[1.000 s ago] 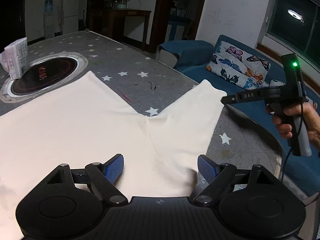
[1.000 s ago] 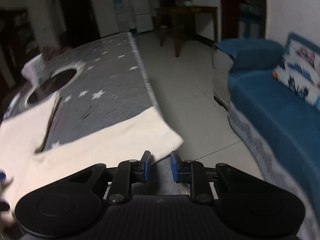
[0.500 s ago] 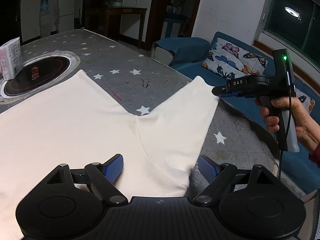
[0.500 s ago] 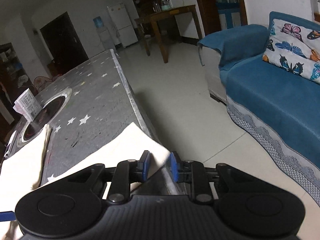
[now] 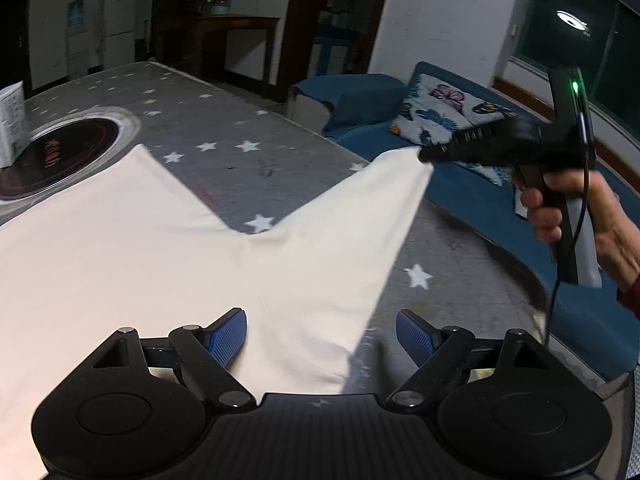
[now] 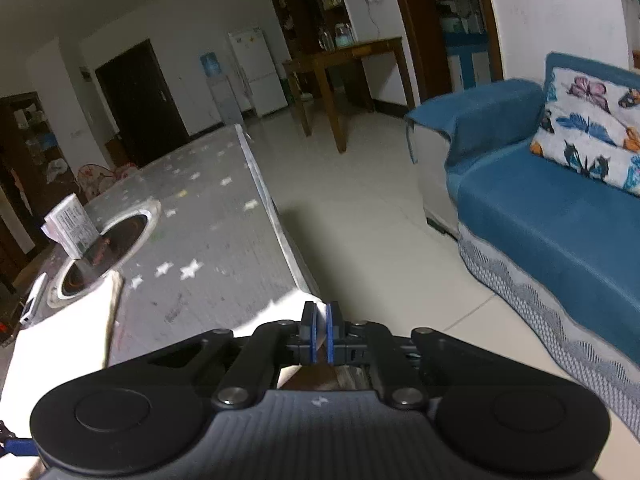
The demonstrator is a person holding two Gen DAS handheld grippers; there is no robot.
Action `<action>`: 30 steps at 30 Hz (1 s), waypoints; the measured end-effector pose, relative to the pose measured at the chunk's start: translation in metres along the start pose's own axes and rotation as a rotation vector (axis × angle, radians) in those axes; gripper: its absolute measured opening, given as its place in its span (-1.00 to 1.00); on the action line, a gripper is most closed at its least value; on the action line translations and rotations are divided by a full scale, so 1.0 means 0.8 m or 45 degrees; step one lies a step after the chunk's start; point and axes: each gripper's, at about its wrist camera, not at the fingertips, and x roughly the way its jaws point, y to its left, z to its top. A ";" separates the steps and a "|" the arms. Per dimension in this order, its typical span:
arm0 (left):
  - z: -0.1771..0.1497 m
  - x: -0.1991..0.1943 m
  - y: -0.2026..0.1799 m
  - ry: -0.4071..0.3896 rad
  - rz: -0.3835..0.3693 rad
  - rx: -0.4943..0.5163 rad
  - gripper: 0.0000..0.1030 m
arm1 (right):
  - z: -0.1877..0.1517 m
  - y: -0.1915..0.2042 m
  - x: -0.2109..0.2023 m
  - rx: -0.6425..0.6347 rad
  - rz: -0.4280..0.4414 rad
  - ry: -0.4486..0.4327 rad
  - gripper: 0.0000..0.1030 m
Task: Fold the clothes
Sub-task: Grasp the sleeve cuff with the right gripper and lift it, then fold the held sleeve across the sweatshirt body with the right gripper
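Garment [image 5: 168,248]: cream, flat on table [image 5: 240,136]; right gripper [image 6: 319,334] clamps sleeve tip [image 5: 412,164] for fold; left gripper [image 5: 320,334] agape above, empty

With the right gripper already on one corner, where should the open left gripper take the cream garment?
Probably the near hem of the cream garment, just ahead of the left gripper, whose jaws stand open above it. The cloth lies flat on the table, so come in low from the near edge. The right gripper is shut on the far corner.

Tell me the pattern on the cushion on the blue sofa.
Colourful butterflies on white. The cushion on the sofa shows best in the right wrist view.
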 end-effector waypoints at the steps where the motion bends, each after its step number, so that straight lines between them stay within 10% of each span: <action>1: 0.000 0.001 -0.003 -0.002 -0.012 0.007 0.64 | 0.004 0.002 -0.004 -0.009 0.007 -0.007 -0.92; 15: -0.012 -0.022 0.001 -0.052 -0.086 -0.041 0.70 | 0.049 0.089 -0.061 -0.210 0.177 -0.094 -0.92; 30: -0.104 -0.164 0.109 -0.198 0.256 -0.320 0.74 | 0.006 0.301 -0.072 -0.601 0.514 -0.009 -0.92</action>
